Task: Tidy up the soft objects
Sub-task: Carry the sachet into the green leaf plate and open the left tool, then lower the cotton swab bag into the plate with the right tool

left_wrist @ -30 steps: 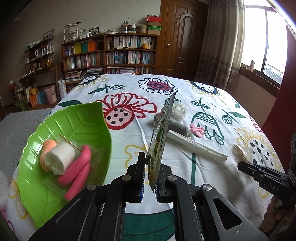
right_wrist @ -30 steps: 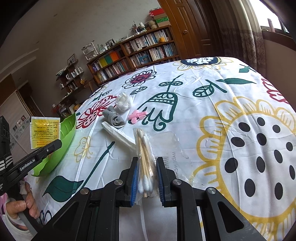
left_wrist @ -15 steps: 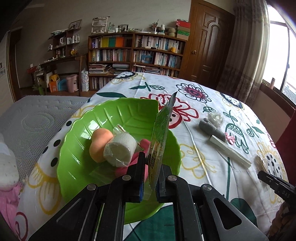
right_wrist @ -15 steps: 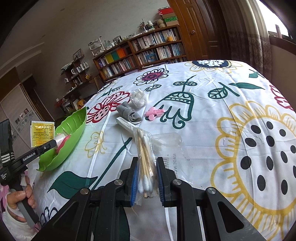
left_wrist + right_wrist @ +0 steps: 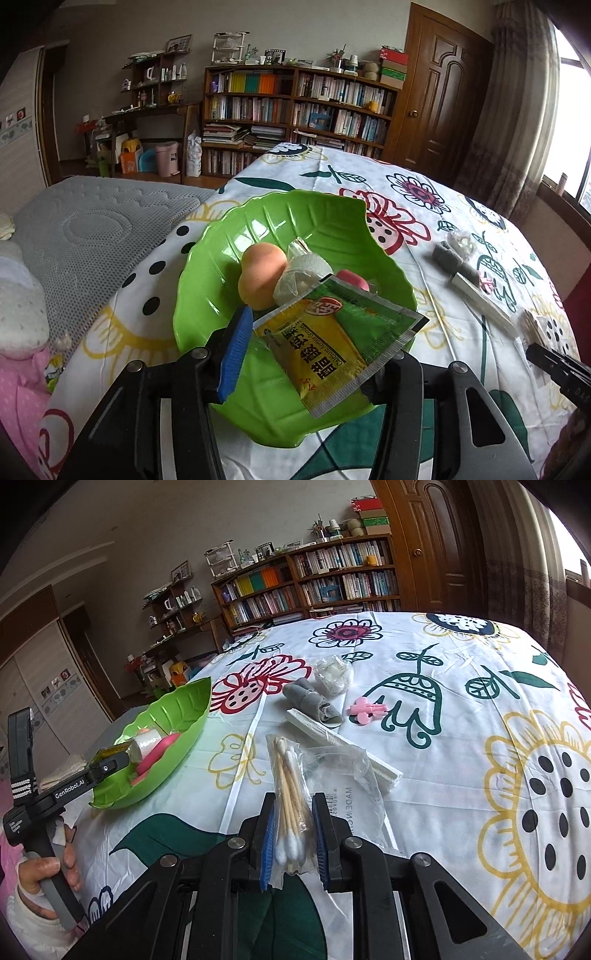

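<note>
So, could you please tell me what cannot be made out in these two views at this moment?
- Left wrist view: the sachet covers most of the pink items in the green dish.
- Left wrist view: the left gripper has one pad hidden behind the sachet, so contact there is unclear.
- Right wrist view: print on the cotton swab bag is too small to read.
- Right wrist view: contents of the crumpled clear bag are unclear.

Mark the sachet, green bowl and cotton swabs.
sachet [image 5: 334, 338], left wrist view, yellow printed face.
green bowl [image 5: 295, 210], left wrist view, far inner wall.
cotton swabs [image 5: 290, 812], right wrist view, wooden stems.
</note>
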`<action>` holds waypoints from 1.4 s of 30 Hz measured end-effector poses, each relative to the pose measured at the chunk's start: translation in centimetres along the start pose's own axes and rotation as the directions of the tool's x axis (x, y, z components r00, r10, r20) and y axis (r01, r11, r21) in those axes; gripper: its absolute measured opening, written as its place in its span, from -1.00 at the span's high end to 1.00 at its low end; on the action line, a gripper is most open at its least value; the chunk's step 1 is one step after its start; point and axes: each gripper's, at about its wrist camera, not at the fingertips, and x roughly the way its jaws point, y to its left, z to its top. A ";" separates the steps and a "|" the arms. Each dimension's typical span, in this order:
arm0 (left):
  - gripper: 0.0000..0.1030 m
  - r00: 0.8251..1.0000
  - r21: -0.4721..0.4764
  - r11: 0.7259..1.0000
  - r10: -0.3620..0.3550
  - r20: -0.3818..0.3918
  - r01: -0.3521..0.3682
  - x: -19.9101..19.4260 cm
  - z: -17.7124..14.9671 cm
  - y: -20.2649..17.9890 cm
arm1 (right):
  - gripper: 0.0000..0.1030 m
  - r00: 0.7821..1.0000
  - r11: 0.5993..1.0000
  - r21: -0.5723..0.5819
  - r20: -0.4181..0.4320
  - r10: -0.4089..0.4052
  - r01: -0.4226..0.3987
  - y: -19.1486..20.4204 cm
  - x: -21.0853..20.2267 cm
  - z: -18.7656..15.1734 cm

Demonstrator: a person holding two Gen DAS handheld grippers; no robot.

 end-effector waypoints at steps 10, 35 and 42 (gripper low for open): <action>-0.58 1.000 -0.014 0.999 -0.030 0.007 0.030 -0.8 0.1 1.5 | 0.62 0.998 0.995 -0.083 -0.019 0.063 -0.064 4.6 1.3 0.7; -0.88 0.975 -0.182 0.958 -0.220 0.034 0.223 -1.7 1.3 4.4 | 0.62 0.983 0.966 -0.182 -0.022 0.181 -0.182 11.9 3.7 2.6; -0.88 0.932 -0.294 0.887 -0.357 0.056 0.357 -1.8 1.4 6.1 | 0.62 0.978 0.959 -0.195 -0.042 0.203 -0.208 12.8 4.4 2.2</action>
